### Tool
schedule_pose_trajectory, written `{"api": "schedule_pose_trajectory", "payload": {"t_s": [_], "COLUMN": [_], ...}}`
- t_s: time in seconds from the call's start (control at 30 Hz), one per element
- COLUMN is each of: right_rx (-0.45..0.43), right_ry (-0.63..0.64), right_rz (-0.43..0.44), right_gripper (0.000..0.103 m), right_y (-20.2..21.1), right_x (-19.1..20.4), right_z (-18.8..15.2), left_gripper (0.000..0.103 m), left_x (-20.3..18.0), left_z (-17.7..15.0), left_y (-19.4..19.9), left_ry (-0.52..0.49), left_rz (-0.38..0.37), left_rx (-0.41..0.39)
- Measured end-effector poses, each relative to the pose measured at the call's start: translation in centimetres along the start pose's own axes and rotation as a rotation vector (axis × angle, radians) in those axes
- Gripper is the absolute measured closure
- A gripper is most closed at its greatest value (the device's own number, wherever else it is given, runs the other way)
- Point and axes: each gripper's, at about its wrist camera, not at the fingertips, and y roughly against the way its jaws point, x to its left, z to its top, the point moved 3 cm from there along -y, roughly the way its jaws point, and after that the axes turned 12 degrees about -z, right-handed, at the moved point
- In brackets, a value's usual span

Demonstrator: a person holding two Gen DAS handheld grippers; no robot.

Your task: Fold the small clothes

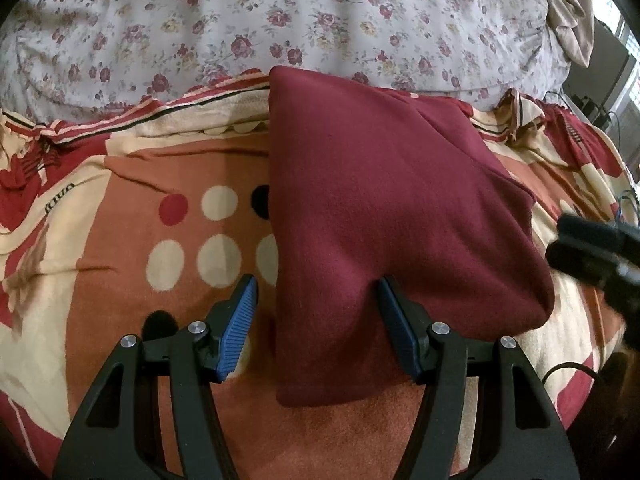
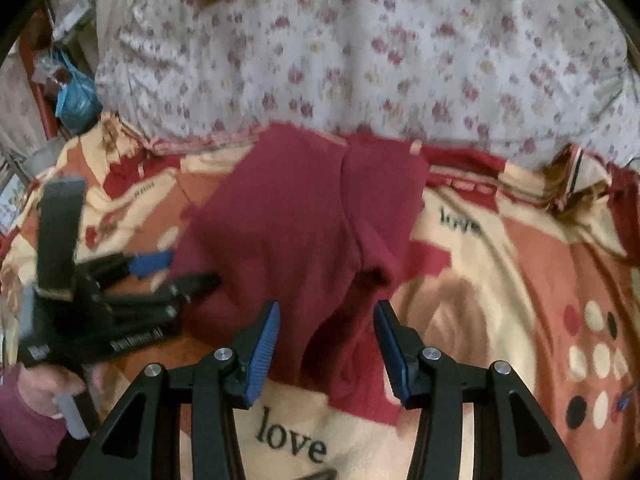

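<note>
Soft maroon knit garment [image 1: 384, 216], folded narrow, lies on patterned fleece blanket [image 1: 120, 208] | left gripper [image 1: 316, 312] jaws apart, straddling near corner, likely lining up next fold | right gripper [image 2: 326, 340] jaws apart, empty, over near hem

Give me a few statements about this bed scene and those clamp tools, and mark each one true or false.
1. The maroon garment lies on a patterned blanket. True.
2. Both tools have their jaws shut tight on the cloth. False: the left gripper and right gripper both stand open.
3. The blanket carries the word "love". True.
4. The garment is bright green. False: it is maroon.
5. A floral sheet lies beyond the blanket. True.
</note>
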Motion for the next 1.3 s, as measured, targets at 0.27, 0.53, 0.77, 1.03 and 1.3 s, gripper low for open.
{"api": "schedule_pose_trajectory", "payload": {"t_s": [0.27, 0.53, 0.77, 1.03, 1.3], "right_rx": [-0.022, 0.045, 0.051, 0.038, 0.034], "right_ry": [-0.031, -0.087, -0.1, -0.074, -0.043], "right_rz": [-0.026, -0.057, -0.04, -0.068, -0.033], "right_gripper": [0.055, 0.054, 0.053, 0.053, 0.053], "right_y": [-2.0, -6.2, -7.1, -4.4, -2.4], "right_x": [0.7, -0.4, -1.1, -0.9, 0.6], "right_z": [3.1, 3.2, 2.6, 2.1, 0.6], "left_gripper": [0.038, 0.038, 0.038, 0.038, 0.038], "left_x": [0.2, 0.2, 0.1, 0.2, 0.2], "left_z": [0.1, 0.1, 0.1, 0.0, 0.0], "left_y": [-0.2, -0.4, -0.5, -0.4, -0.4], "left_ry": [0.01, 0.01, 0.011, 0.012, 0.011], "left_rz": [-0.004, -0.005, 0.001, -0.002, -0.001], "left_rx": [0.001, 0.002, -0.001, -0.001, -0.002]}}
